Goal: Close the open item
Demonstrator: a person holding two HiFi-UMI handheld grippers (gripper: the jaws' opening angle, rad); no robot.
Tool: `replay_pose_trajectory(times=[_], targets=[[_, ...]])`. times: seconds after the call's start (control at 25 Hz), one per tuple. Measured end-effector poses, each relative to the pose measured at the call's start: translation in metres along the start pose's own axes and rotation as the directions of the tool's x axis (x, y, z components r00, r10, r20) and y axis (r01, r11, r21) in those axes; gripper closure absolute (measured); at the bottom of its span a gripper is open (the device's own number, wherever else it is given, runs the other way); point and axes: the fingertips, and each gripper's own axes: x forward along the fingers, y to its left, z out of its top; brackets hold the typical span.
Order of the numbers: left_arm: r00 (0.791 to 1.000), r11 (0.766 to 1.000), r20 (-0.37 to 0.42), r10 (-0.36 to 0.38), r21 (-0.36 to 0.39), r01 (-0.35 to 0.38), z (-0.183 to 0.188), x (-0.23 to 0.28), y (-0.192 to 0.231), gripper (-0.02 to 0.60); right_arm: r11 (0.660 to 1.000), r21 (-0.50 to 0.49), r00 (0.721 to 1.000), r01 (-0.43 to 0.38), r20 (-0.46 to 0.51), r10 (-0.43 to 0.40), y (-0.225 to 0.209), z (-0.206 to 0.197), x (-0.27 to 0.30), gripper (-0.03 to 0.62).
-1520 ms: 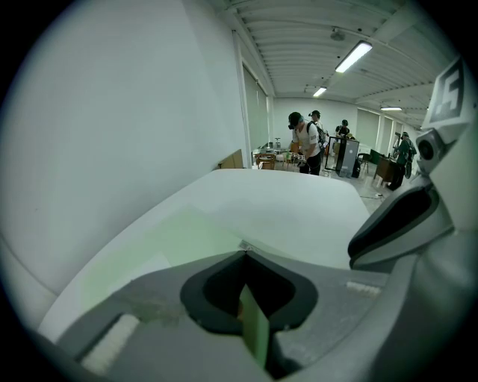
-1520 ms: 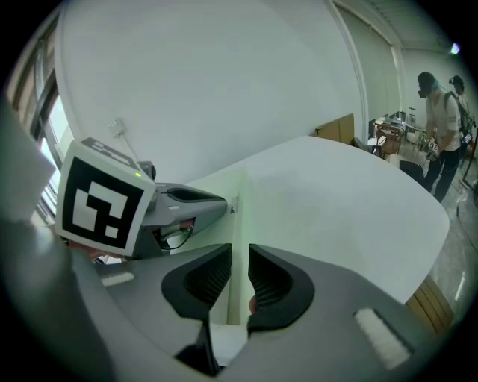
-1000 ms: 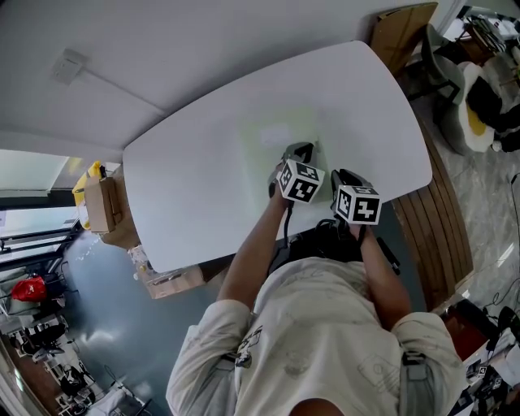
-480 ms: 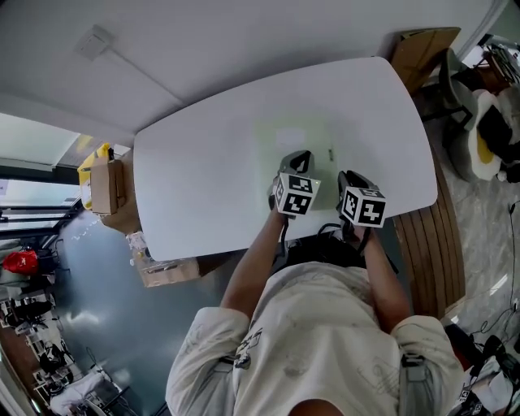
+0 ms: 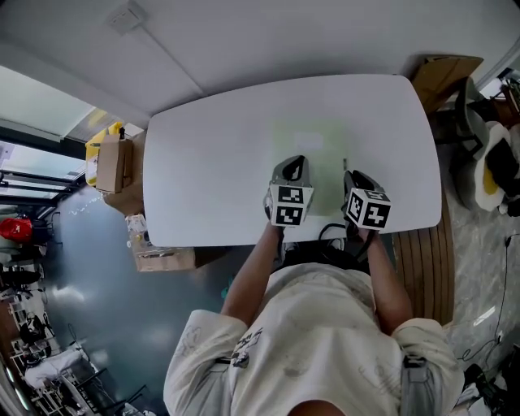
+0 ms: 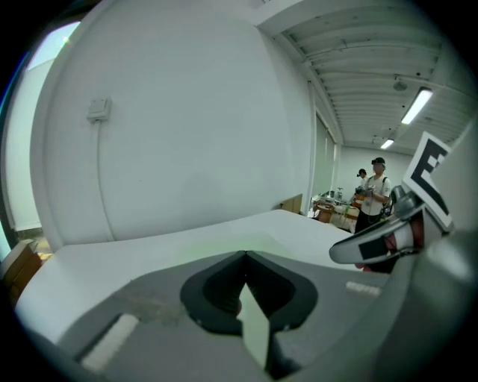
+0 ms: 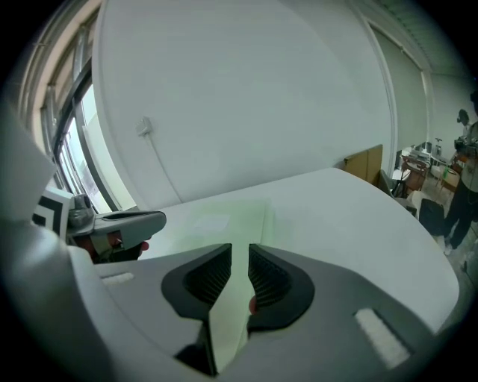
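The green folder [image 5: 309,150] lies flat on the worktop [image 5: 203,162], so it looks already closed. The left tongs [image 5: 295,165] are closed and empty; the right tongs [image 5: 350,174] are slightly apart and empty.

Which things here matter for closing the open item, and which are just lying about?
Job:
- green folder
- left claw
- right claw
- table under the folder

Lying about:
- cardboard box
- wall socket
- bystander
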Motion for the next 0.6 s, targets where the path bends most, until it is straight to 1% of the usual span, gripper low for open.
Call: replay_pose_trajectory(times=[0.32, 0.48, 0.6], targets=[[0.994, 0.995, 0.075, 0.085, -0.06, -0.081, 0.017, -0.03, 0.028, 0.58, 0.992, -0.122, 0.999, -0.024, 0.039, 0.029, 0.02, 0.024, 0.0, 0.52], [0.985, 0.991, 0.124, 0.12, -0.081, -0.111, 0.032, -0.047, 0.039, 0.58, 0.981, -0.192, 0.995, -0.02, 0.095, 0.039, 0.031, 0.044, -0.006, 0.52], [0.976, 0.988, 0.169, 0.136, -0.093, -0.121, 0.051, -0.061, 0.043, 0.58, 0.972, -0.235, 0.989, -0.013, 0.141, 0.047, 0.039, 0.059, -0.013, 0.52]])
